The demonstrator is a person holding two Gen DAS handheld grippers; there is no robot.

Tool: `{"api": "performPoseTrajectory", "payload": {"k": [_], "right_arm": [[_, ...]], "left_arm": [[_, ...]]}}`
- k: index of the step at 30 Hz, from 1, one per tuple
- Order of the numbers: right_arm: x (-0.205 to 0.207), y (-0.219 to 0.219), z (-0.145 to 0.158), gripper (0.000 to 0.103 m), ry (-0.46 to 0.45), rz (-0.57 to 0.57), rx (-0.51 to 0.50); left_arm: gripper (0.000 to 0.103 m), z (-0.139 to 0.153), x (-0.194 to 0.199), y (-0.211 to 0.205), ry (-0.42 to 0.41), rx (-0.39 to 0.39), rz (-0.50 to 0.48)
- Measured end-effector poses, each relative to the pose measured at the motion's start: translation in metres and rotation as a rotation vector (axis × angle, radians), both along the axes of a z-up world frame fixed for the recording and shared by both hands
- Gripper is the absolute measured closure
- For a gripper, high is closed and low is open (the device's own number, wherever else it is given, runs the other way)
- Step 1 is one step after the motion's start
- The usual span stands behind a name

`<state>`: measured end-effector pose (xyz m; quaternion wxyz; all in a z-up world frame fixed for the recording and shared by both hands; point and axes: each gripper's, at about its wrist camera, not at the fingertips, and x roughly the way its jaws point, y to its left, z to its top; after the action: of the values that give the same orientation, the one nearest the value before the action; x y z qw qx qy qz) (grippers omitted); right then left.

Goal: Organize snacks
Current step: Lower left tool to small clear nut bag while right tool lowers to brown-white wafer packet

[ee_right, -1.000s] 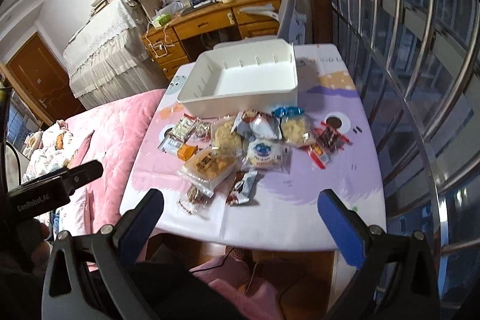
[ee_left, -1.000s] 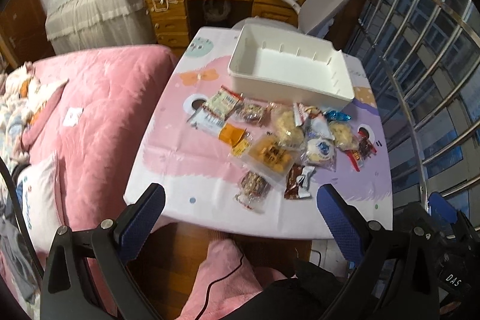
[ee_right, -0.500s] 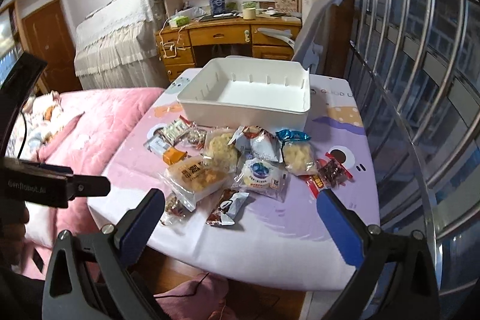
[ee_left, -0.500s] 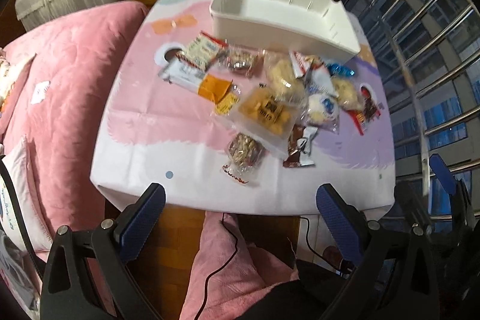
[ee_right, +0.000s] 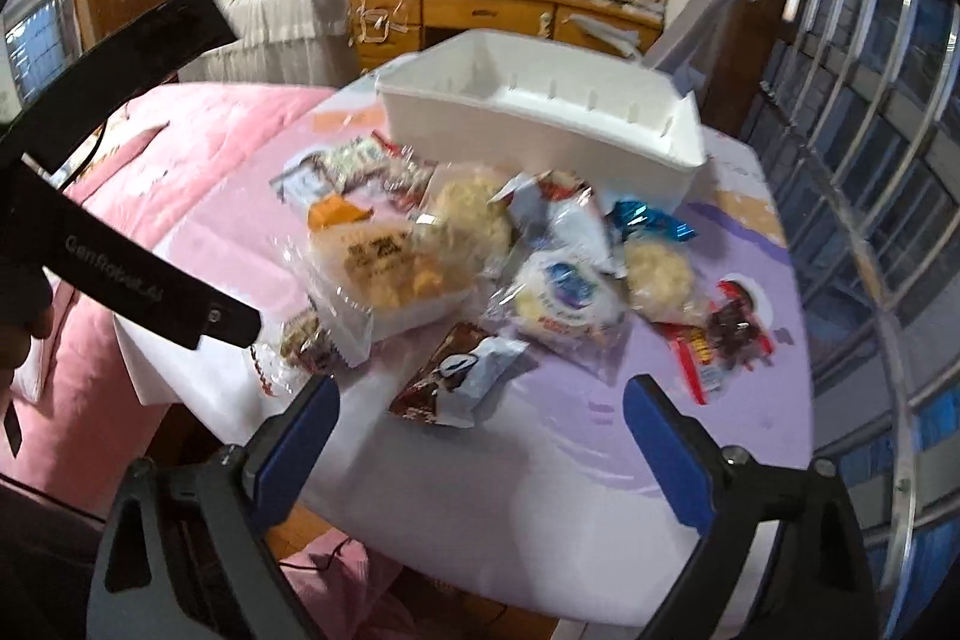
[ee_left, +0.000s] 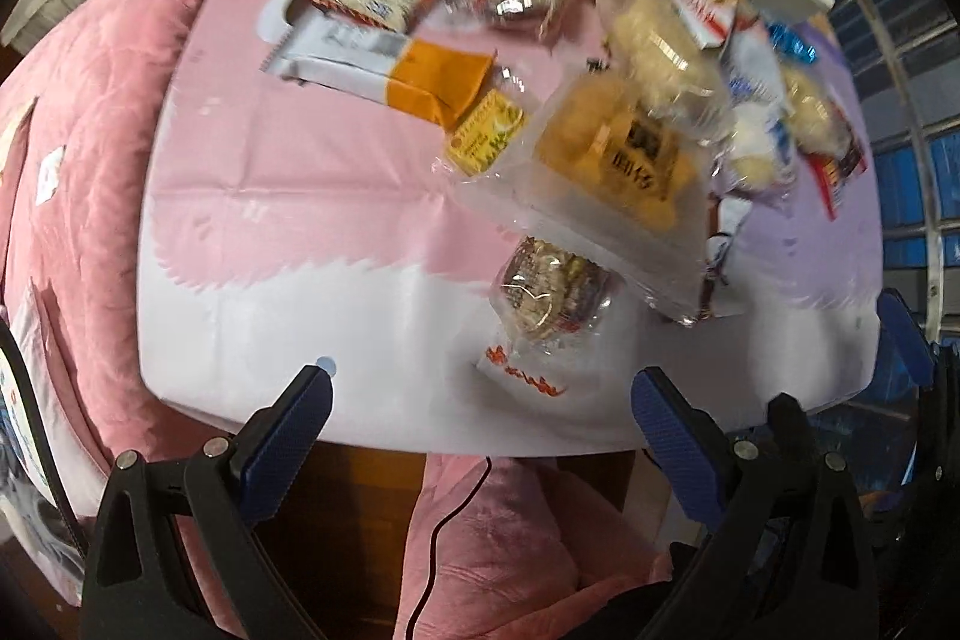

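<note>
— Both grippers were spread wide and held nothing, from where I stood. The left gripper (ee_left: pixel 480 406) hung over the near edge of the table (ee_left: pixel 288 316), and the right gripper (ee_right: pixel 480 412) did the same a little further along, toward the window bars.

— So nothing had gone into the bin?

— Not that I could see. The white bin (ee_right: pixel 540 124) sat at the far side of the table, and what showed of its inside looked bare. The snacks lay in a loose heap just in front of it, some overlapping.

— Which one was first, then?

— My guess was the left one's nearest: a clear wrapped nut bar (ee_left: pixel 549 295), lying closest to the table edge, its top end tucked under the big clear pack of yellow pastry (ee_left: pixel 612 160). For the right, a brown chocolate packet (ee_right: pixel 462 379) lay nearly between its fingers. Either would need the jaws lowered flat over the packet and closed on the crinkly film, which I'd expect to slip.

— And the rest?

— A white and orange bar (ee_left: pixel 390 67), a round cake in a blue-printed wrapper (ee_right: pixel 561 298), a red packet (ee_right: pixel 720 340) off to the window side.
</note>
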<state>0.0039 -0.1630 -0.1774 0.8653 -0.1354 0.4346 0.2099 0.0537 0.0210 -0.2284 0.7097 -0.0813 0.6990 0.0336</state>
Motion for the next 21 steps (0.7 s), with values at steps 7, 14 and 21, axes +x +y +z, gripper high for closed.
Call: {"api": "performPoseTrajectory", "payload": {"k": [7, 14, 21], "right_arm": [[0.014, 0.014, -0.036, 0.02, 0.103, -0.009, -0.017], [0.031, 0.02, -0.06, 0.03, 0.162, -0.054, -0.04], [0.042, 0.022, -0.071, 0.043, 0.194, -0.075, -0.04]], "left_arm": [[0.004, -0.029, 0.023, -0.002, 0.079, -0.003, -0.059], [0.008, -0.051, 0.041, -0.008, 0.151, -0.04, -0.095], [0.018, -0.069, 0.058, -0.019, 0.201, -0.078, -0.121]]}}
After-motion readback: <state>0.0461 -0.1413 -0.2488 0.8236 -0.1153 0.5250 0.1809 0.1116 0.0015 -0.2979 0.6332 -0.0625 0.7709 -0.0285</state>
